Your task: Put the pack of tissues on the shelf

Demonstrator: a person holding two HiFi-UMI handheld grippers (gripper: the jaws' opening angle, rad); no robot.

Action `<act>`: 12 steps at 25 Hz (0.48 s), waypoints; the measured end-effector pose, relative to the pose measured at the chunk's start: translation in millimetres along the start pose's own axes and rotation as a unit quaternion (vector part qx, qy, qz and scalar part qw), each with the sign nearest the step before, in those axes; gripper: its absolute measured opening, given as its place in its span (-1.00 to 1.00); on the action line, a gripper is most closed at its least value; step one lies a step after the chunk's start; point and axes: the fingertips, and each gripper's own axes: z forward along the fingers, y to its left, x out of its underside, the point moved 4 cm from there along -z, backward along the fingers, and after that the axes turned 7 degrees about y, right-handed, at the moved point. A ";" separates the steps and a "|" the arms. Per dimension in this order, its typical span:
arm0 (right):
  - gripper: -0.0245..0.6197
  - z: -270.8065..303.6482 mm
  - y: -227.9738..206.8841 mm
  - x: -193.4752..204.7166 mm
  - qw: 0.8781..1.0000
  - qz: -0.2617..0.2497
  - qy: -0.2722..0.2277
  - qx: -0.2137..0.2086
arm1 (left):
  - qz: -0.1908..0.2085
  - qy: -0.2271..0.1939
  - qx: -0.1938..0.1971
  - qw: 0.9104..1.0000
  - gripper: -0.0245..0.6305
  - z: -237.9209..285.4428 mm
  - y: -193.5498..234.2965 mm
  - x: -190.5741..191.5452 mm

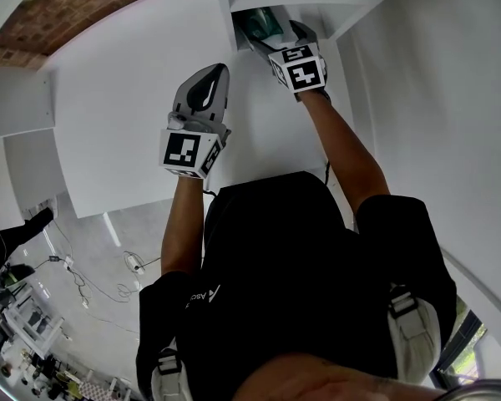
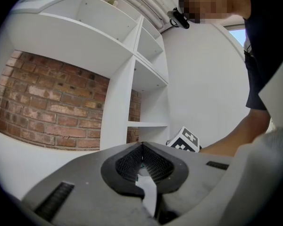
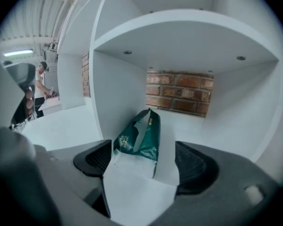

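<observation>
**Pack on the shelf, right fingers spread**

The pack of tissues [image 3: 139, 138] stands on end on the shelf [image 3: 193, 119], its long axis roughly upright and a narrow edge facing the right gripper [image 3: 144, 166]. It sits between that gripper's spread fingers [image 3: 195, 166], apparently unpressed. The left gripper [image 2: 141, 147], fingers closed on nothing, is well apart.

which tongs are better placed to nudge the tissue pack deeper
Right: the right tongs stand open at the shelf with the tissue pack between them; the left tongs are shut, outside it.
</observation>
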 end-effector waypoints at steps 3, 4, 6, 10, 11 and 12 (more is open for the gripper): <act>0.34 -31.7 -2.3 -1.9 1.000 0.001 -0.031 -0.004 | 0.008 -0.007 0.006 1.000 -0.93 -1.1 -12.1 0.0; 0.34 -42.0 -0.6 -3.6 0.999 -0.001 -0.043 -0.010 | 0.010 -0.007 0.008 1.000 -0.93 -1.4 -14.7 0.5; 0.34 -62.9 5.5 -6.3 0.998 -0.007 -0.065 -0.024 | 0.012 -0.009 0.011 1.000 -0.93 -1.9 -21.2 -1.4; 0.30 -108.4 22.3 -7.0 0.992 -0.011 -0.110 -0.058 | 0.012 -0.017 0.022 1.000 -0.93 -4.0 -44.2 -8.6; 0.30 -120.1 27.9 -6.8 0.990 -0.012 -0.122 -0.068 | 0.014 -0.018 0.025 0.999 -0.93 -5.5 -50.1 -9.1; 0.28 -131.7 33.9 -6.9 0.988 -0.013 -0.133 -0.077 | 0.015 -0.019 0.028 0.999 -0.93 -7.5 -55.7 -9.7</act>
